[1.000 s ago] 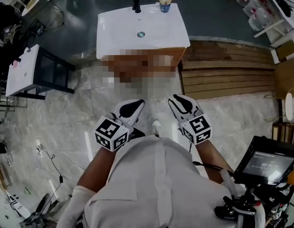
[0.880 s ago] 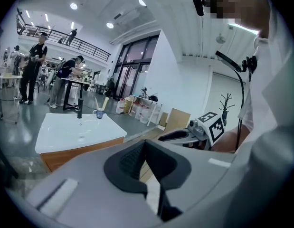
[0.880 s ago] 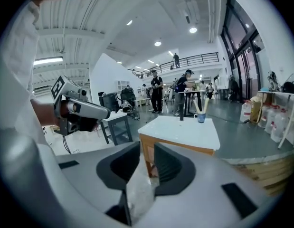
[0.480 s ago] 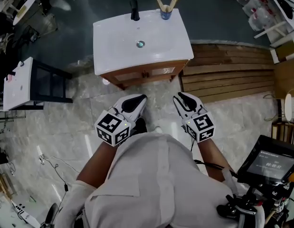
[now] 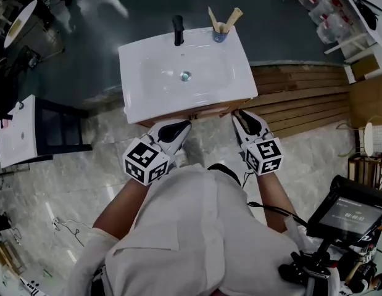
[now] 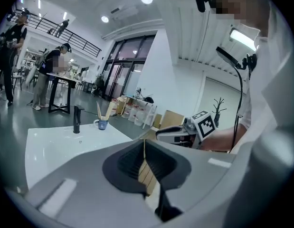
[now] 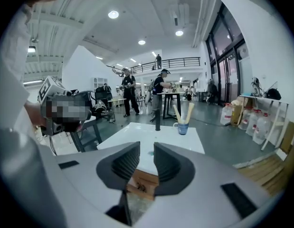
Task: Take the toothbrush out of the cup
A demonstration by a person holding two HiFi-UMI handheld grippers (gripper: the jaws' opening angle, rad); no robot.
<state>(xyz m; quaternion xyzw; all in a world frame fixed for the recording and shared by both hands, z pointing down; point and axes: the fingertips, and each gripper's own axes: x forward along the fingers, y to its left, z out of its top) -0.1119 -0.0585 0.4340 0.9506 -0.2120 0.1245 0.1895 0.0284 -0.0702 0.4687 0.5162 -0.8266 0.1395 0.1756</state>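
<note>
Two handheld grippers at the near edge of a white washbasin (image 5: 155, 101).
Left gripper (image 5: 175, 130) at 7 o'clock, fingers (image 6: 132, 163) pressed together, empty; black faucet (image 5: 178, 29) at 12; blue cup (image 5: 220, 36) holding two toothbrushes (image 5: 234, 18) at 1; right gripper (image 5: 246, 121) at 5, fingers (image 7: 169, 167) slightly spread, empty.

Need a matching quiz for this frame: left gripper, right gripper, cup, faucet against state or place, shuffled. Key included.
Things:
1. left gripper
2. right gripper
3. cup
4. faucet

States and places:
A. black, middle of the far edge of the sink
B. jaws apart, nothing between them
C. blue, far right corner of the sink
D. jaws shut, empty

Pairs: 1-D, 2-B, 3-C, 4-A
</note>
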